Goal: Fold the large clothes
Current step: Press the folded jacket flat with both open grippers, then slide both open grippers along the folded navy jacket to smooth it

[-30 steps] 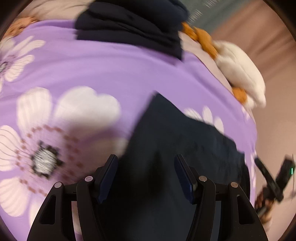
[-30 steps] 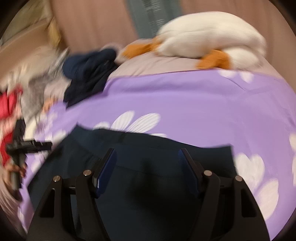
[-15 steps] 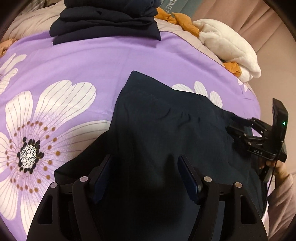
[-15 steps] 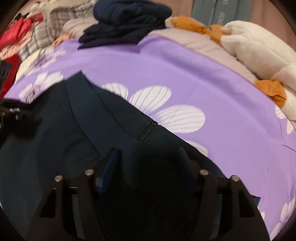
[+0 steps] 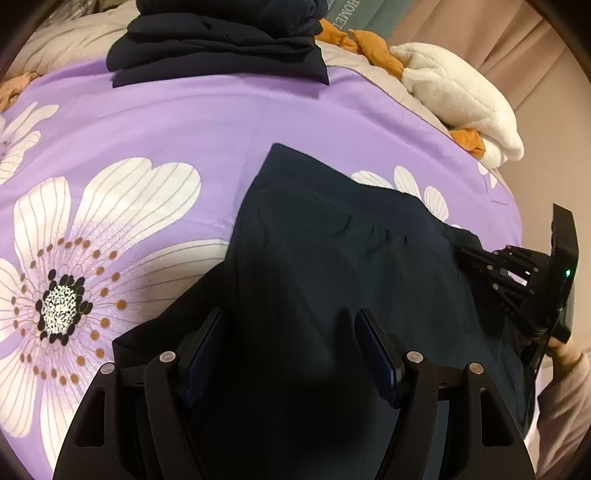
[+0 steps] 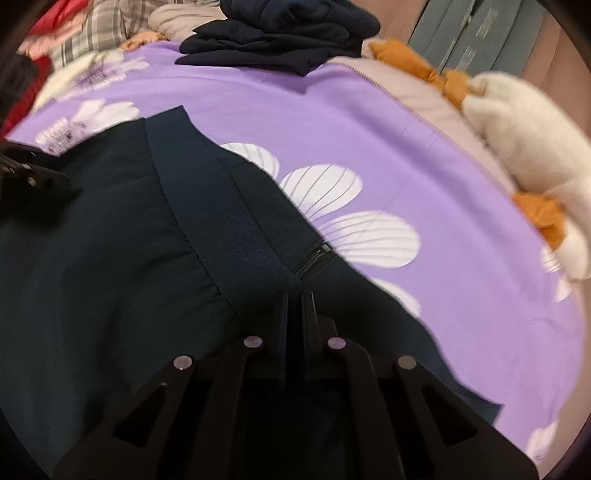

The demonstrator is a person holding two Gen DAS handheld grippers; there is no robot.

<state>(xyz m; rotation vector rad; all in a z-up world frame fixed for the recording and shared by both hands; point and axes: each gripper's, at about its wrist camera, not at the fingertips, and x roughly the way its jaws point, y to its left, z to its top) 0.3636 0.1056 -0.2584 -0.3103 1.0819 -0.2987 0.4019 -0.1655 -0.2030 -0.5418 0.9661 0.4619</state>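
Note:
A dark navy garment (image 5: 332,266) with an elastic waistband and a side zipper (image 6: 314,258) lies spread on the purple flowered bedspread (image 5: 184,122). My left gripper (image 5: 291,347) is open, its jaws wide apart just above the garment's near part. My right gripper (image 6: 294,310) is shut on the garment at the waistband beside the zipper; it also shows at the right in the left wrist view (image 5: 517,284). The garment also fills the lower left of the right wrist view (image 6: 110,277).
A stack of folded dark clothes (image 5: 218,40) sits at the far side of the bed, also seen in the right wrist view (image 6: 280,33). A white and orange plush toy (image 5: 461,99) lies at the far right. Plaid and red fabrics (image 6: 74,37) lie far left.
My right gripper has closed on the garment's waistband next to the zipper. My left gripper stays open and has barely moved over the garment.

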